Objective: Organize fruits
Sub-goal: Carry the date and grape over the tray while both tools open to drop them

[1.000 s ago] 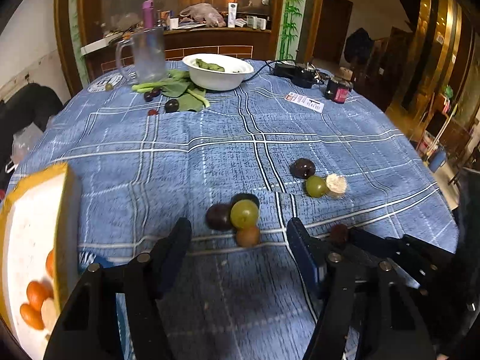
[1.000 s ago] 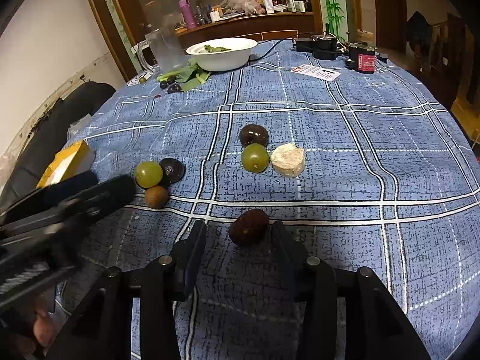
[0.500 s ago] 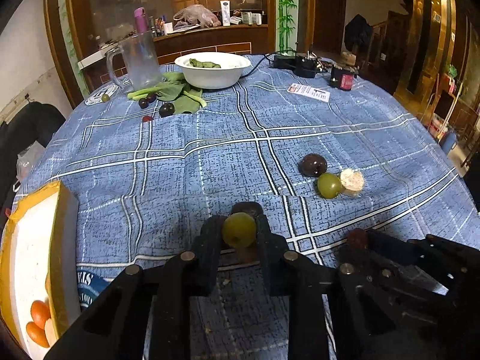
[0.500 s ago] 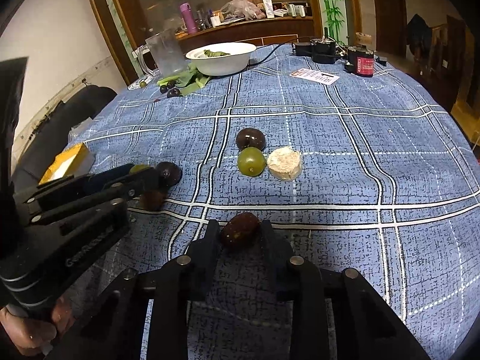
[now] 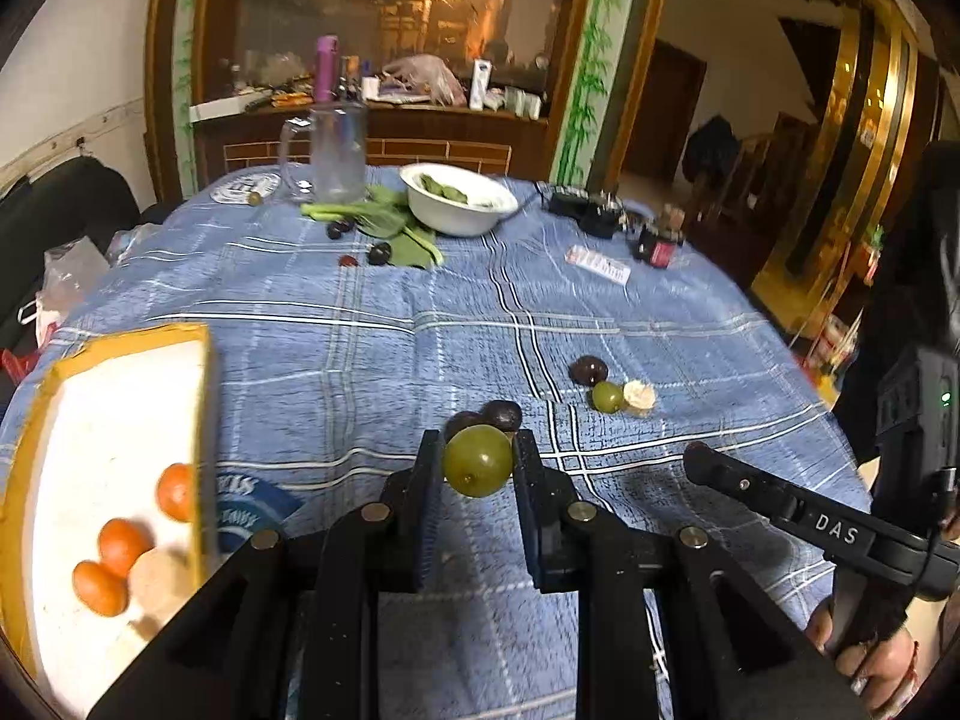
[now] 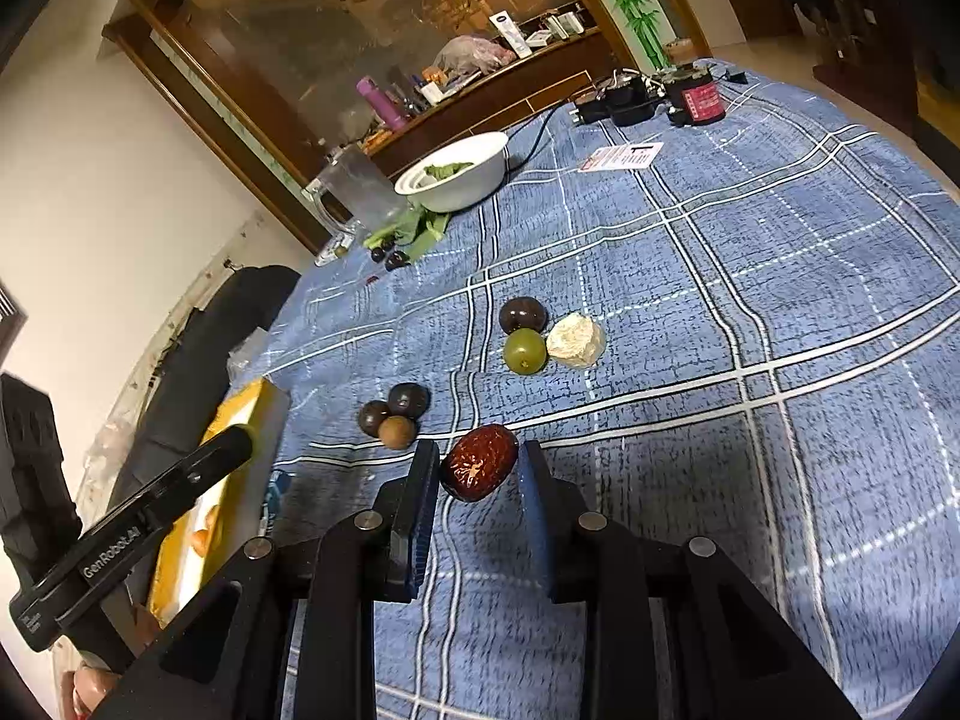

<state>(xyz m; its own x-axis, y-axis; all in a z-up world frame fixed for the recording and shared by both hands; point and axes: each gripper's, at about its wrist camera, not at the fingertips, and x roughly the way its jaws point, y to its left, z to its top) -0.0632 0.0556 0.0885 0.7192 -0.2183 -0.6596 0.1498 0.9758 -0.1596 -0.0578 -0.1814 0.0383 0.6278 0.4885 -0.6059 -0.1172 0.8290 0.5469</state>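
Green grape [image 5: 478, 460], smooth and round, pinched by left gripper [image 5: 474, 471]; right gripper [image 6: 478, 471] pinches wrinkled red date [image 6: 479, 463].

Left gripper [image 5: 478, 468] sits low centre of its frame, fingers pinched on a green grape [image 5: 478, 459]. Right gripper [image 6: 479, 471] at lower centre, fingers clamped on a wrinkled red date [image 6: 479, 462], lifted clear.

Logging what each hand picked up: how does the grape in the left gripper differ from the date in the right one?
The grape is green, smooth and round; the date is reddish-brown, wrinkled and oblong. Both are pinched between closed fingers, lifted off the tablecloth.
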